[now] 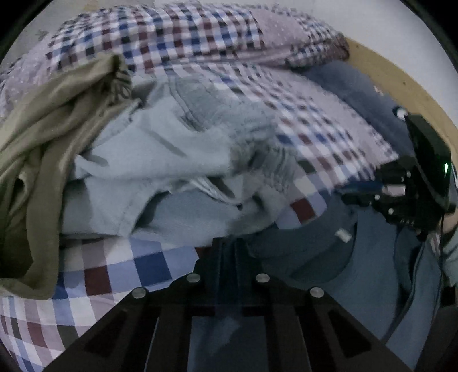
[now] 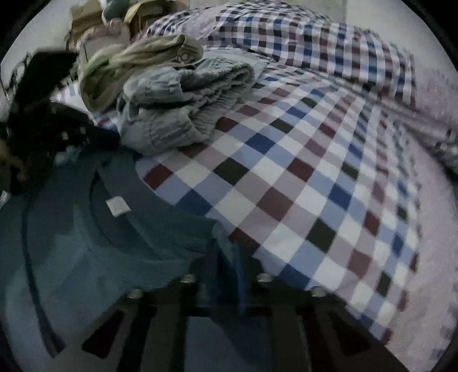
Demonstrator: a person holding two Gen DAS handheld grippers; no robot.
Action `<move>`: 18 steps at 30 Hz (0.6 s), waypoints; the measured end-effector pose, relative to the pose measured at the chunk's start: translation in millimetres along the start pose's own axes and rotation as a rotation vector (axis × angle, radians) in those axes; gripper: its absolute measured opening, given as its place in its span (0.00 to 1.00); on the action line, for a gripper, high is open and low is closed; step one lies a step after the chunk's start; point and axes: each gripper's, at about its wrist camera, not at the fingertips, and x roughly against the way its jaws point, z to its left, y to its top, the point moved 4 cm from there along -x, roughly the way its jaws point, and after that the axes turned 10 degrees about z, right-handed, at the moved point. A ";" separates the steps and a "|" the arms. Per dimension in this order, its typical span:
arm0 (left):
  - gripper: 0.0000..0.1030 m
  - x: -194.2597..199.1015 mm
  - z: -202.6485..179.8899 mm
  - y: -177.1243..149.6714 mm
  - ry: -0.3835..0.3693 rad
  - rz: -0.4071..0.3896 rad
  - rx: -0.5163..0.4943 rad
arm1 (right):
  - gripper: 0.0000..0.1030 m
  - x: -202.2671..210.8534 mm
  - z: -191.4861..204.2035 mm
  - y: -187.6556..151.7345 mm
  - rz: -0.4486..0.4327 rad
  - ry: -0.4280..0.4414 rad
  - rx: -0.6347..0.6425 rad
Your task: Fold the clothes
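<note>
checked bedspread (image 2: 300,183): open, flat surface right of the blue t-shirt (image 2: 86,243). obstacles: pale blue crumpled garment (image 2: 183,108) just beyond the shirt collar, olive garment (image 2: 137,60) touching it, folded checked bedding (image 2: 329,43) along the far edge.

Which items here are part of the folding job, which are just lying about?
In play: blue T-shirt, pinched by left hand-held gripper and right hand-held gripper.

Lying about: grey garment, olive garment, checked bedspread, cluttered boxes behind.

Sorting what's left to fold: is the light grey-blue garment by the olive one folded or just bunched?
Bunched, not folded: the light grey-blue garment lies in a crumpled heap with uneven creases on the checkered bedsheet.
</note>
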 end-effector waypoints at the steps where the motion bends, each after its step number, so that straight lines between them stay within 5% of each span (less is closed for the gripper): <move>1: 0.06 2.5 0.7 2.1 -0.001 -0.017 0.011 | 0.06 3.1 -1.4 2.1 -0.018 -0.029 0.001; 5: 0.06 16.0 -2.2 12.6 0.031 -0.114 0.039 | 0.05 28.1 -3.2 14.6 -0.148 -0.167 -0.017; 7: 0.06 16.9 -2.3 16.2 0.054 -0.136 0.055 | 0.06 17.0 -1.6 19.1 -0.114 -0.206 -0.025; 12: 0.06 -12.8 -1.2 12.8 0.102 -0.049 0.079 | 0.08 -20.9 1.1 20.6 0.006 -0.256 -0.048; 14: 0.10 -9.3 1.0 12.7 0.090 -0.039 0.093 | 0.17 -17.9 -4.6 23.7 0.013 -0.256 -0.094; 16: 0.12 -6.0 2.5 13.2 0.081 -0.022 0.102 | 0.47 -7.4 -10.9 29.1 -0.022 -0.261 -0.146; 18: 0.23 2.3 0.9 9.9 0.061 -0.027 0.113 | 0.62 20.5 -22.6 23.0 -0.095 -0.246 -0.195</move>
